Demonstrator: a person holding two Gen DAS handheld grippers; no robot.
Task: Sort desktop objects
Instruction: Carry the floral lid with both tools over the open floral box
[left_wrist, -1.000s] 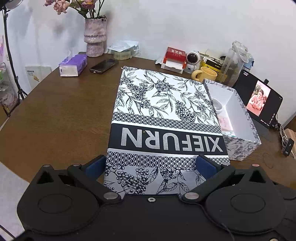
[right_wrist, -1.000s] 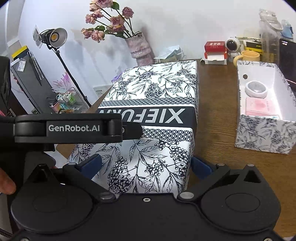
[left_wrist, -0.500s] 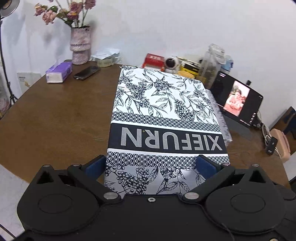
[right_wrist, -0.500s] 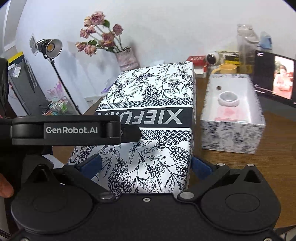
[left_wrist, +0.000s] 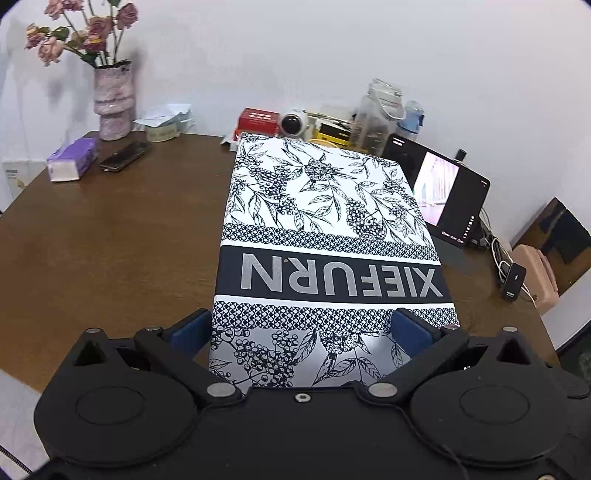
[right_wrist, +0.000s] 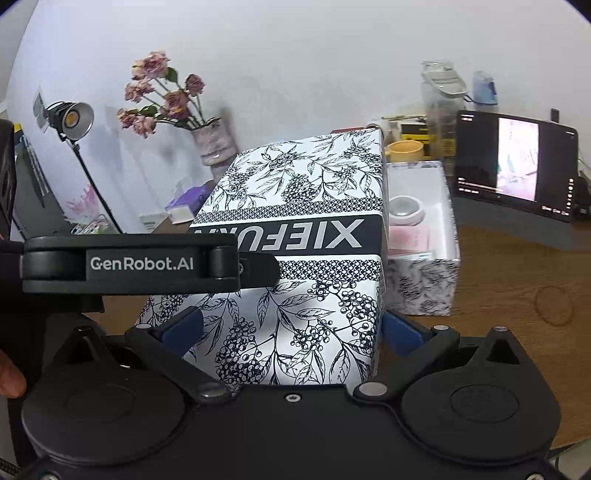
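Both wrist views close behind, along the shared box lid (left_wrist: 325, 236) (right_wrist: 306, 206).

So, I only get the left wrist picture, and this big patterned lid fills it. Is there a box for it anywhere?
Observer: Yes. The right wrist view shows an open box on the table, to the right of the lid and partly hidden behind it.
Operator: Anything inside?
Observer: A white round dish and a flat pink item.
Operator: Is my hand-held gripper carrying the lid alone?
Observer: No. The right hand-held gripper clamps the lid's near end too, beside the left hand-held gripper.
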